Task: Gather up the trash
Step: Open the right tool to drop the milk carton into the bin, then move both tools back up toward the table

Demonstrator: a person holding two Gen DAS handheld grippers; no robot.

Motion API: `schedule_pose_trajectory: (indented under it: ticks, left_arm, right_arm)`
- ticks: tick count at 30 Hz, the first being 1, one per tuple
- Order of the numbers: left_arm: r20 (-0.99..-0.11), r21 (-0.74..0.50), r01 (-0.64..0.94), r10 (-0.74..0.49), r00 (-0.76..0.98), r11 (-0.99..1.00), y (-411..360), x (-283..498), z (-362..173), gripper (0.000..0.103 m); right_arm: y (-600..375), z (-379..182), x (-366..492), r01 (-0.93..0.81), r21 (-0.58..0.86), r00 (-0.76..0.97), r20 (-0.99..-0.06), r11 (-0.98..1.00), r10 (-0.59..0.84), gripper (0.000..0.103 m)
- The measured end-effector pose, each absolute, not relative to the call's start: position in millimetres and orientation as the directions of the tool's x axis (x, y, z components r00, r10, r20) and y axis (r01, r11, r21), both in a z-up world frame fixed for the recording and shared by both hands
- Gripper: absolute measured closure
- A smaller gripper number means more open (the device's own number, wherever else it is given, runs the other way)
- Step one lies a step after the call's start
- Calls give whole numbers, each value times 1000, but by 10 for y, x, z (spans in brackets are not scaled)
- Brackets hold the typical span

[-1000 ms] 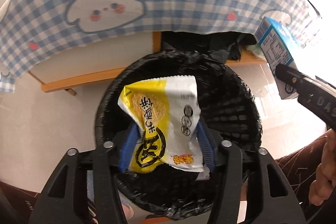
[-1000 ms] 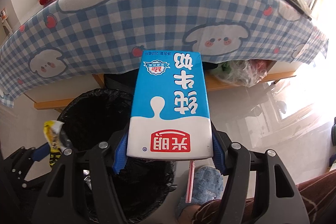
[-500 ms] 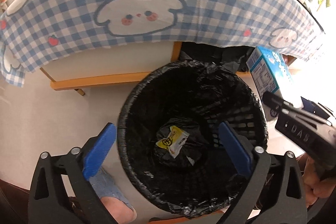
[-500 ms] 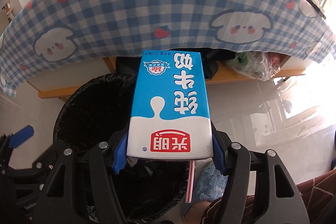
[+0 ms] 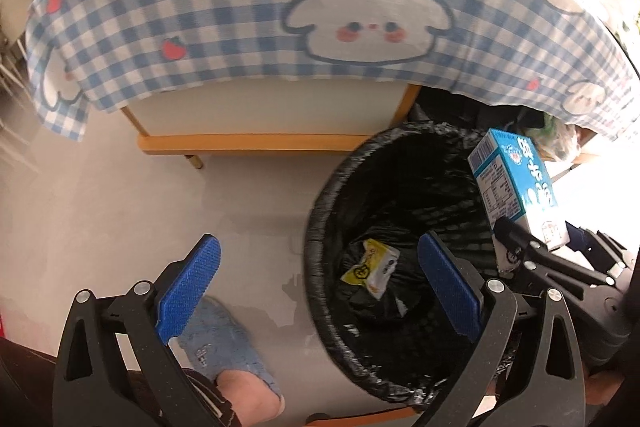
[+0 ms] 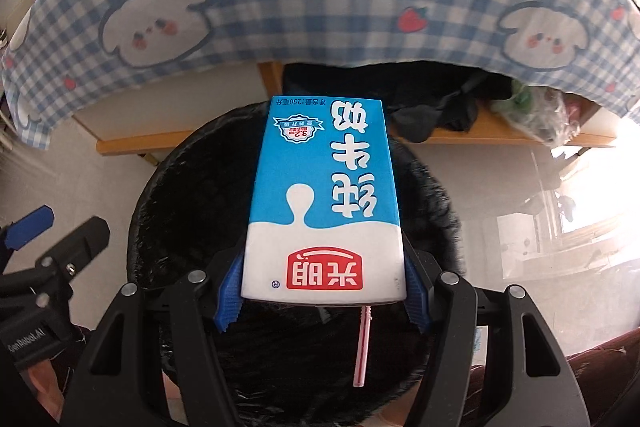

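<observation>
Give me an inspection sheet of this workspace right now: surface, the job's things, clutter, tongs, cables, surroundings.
Surface: pale glossy floor, bare near the bin.
Job's things: black-lined trash bin under the table edge; yellow snack wrapper lying at its bottom; blue and white milk carton with a pink straw, held over the bin.
Clutter: plastic bags on the low wooden shelf.
Tongs: left tongs open, nothing between them; right tongs shut on the milk carton.
Cables: nothing seen.
Surroundings: blue checked tablecloth with puppy print hanging over the table; a person's foot in a blue slipper beside the bin.
</observation>
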State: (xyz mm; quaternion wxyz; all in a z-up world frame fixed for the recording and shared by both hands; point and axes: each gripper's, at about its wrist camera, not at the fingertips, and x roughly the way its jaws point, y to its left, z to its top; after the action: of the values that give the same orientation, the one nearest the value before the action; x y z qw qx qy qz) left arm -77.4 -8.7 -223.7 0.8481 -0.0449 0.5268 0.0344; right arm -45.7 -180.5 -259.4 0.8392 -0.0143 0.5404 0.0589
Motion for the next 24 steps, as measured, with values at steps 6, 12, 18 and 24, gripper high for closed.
schedule_pose_trajectory:
  ticks: [6, 12, 18, 24]
  left_arm:
    - [-896, -45, -132, 18, 443, 990, 95, -795, -2207, 6]
    - [-899, -51, -151, 20, 437, 987, 174, -784, -2213, 6]
    - [-901, -54, -156, 20, 434, 986, 159, -752, -2197, 6]
    - [-897, -52, -144, 18, 443, 988, 92, -743, -2083, 6]
  right_arm:
    - [-1599, -2618, -441, -152, 55, 411, -905, 987, 114, 41]
    - [-1453, -2607, -485, -162, 48, 402, -909, 986, 111, 41]
    - [-1550, -2593, -462, -125, 26, 414, -907, 992, 76, 25]
    - [-1658, -2451, -421, -105, -80, 446, -895, 991, -25, 15]
